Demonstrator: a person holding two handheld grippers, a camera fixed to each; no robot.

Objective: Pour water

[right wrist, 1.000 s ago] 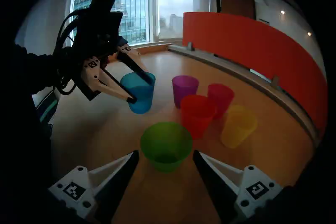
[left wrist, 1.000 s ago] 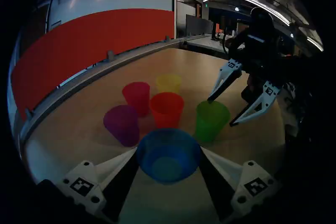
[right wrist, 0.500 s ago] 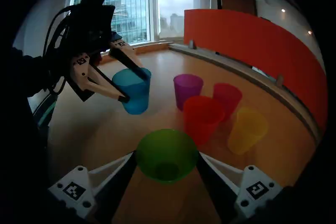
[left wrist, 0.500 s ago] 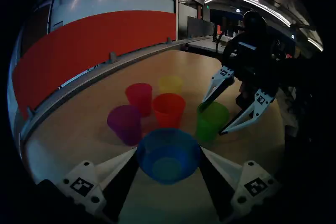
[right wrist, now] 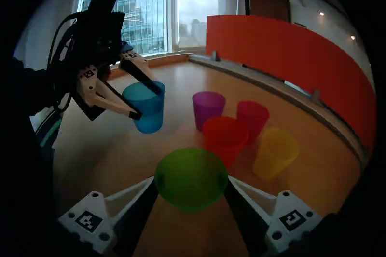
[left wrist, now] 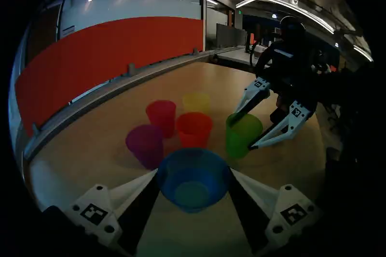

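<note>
Left gripper (left wrist: 193, 176): it is pinching the blue cup (left wrist: 193, 187) between both fingers, which are pressing on opposite sides just under the rim.
Blue cup: in the right gripper view it is hanging above the table (left wrist: 91, 136), far left, and leaning slightly.
Right gripper (right wrist: 191, 182): it is clamping the green cup (right wrist: 190, 175) from both sides, near and centred.
Likely reason: with one cup in each tool, the person seems to be setting up a pour from one into the other. Gripping high on the wall is leaving both mouths free.
Water: a paler disc is showing deep in the blue cup. Whether it is water or only the base, I cannot tell.
Other cups: purple (left wrist: 145, 143), pink (left wrist: 161, 114), orange (left wrist: 194, 128) and yellow (left wrist: 196, 101) are standing upright in a tight cluster, just left of the green one.
Material and shape: all six are looking like thin, translucent plastic, smooth-walled and tapering towards the base, so they are probably flexing under a hard squeeze.
Table: its pale wood-look top is catching soft reflections.
</note>
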